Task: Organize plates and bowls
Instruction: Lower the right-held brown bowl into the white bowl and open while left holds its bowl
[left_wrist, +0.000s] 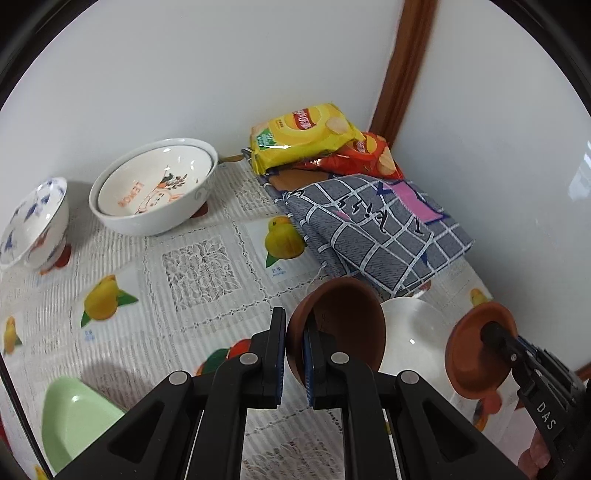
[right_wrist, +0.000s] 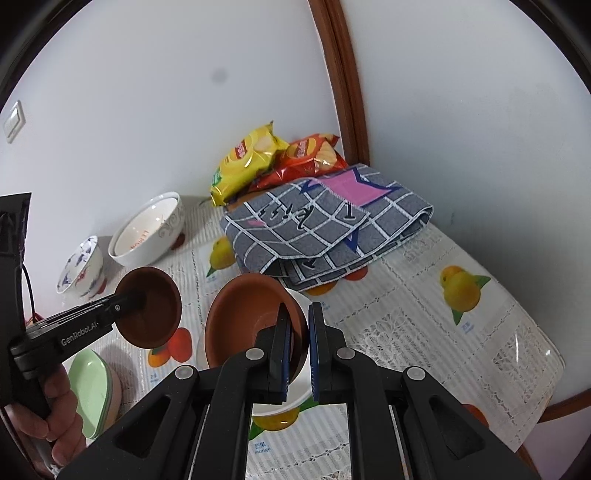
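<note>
My left gripper (left_wrist: 294, 354) is shut on the rim of a dark brown bowl (left_wrist: 343, 325) and holds it tilted above the table; the same bowl shows in the right wrist view (right_wrist: 149, 306). My right gripper (right_wrist: 299, 347) is shut on the rim of a second, lighter brown bowl (right_wrist: 251, 317), seen also in the left wrist view (left_wrist: 476, 350), held over a white plate (left_wrist: 413, 336). A large white bowl with a smaller "LEMON" bowl nested inside (left_wrist: 155, 184) and a blue-patterned bowl (left_wrist: 35, 221) stand by the far wall. Green plates (left_wrist: 74, 417) are stacked at the near left.
A folded grey checked cloth (left_wrist: 373, 229) lies at the back right with a yellow chip bag (left_wrist: 306, 136) and a red chip bag (left_wrist: 365, 155) behind it. The fruit-print tablecloth (left_wrist: 199, 273) covers the table. Walls close in behind and to the right.
</note>
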